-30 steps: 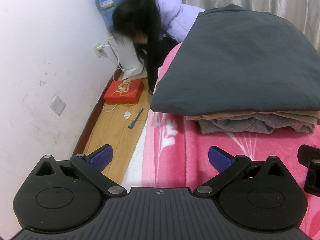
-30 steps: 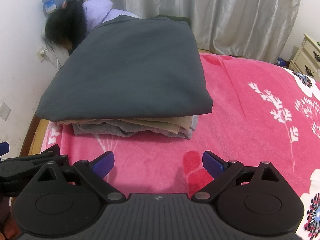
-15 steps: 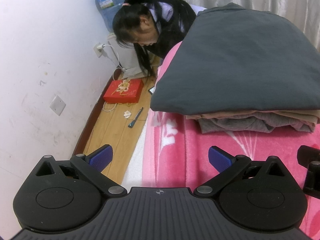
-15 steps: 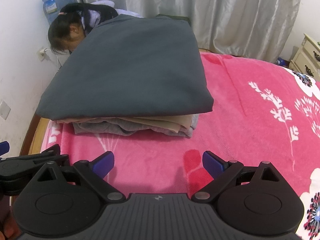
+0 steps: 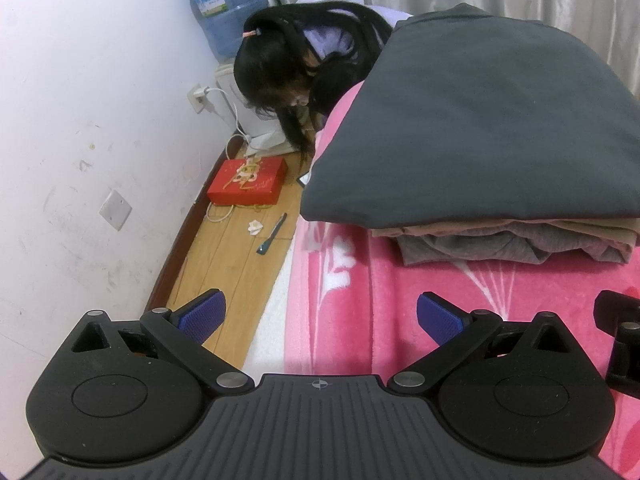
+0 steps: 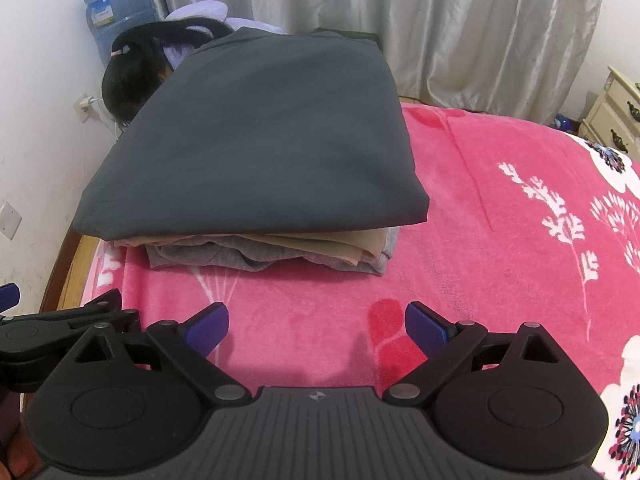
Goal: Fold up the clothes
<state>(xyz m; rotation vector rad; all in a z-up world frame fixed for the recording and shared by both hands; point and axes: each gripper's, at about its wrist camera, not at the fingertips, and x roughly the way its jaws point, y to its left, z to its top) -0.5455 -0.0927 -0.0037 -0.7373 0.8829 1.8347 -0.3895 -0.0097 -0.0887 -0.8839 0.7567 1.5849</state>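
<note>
Two hand-held grippers sit low at the near edge of the bed [image 6: 500, 152], both with jaws spread wide and nothing between them: your left hand-held gripper [image 5: 318, 314] hangs over the bed's left edge, half above the wooden floor [image 5: 236, 256], and your right hand-held gripper [image 6: 316, 326] is over the pink blanket. The folded stack [image 6: 264, 248] lies just beyond them, a dark grey garment [image 6: 260, 140] on top of a beige and a lighter grey one. No unfolded piece shows within reach, so this looks like a pause between garments. If you tidy the stack, come in level at its near corners and pinch only the top layer. A person [image 5: 288, 68] bends down at the far left corner, so keep your moves short there.
</note>
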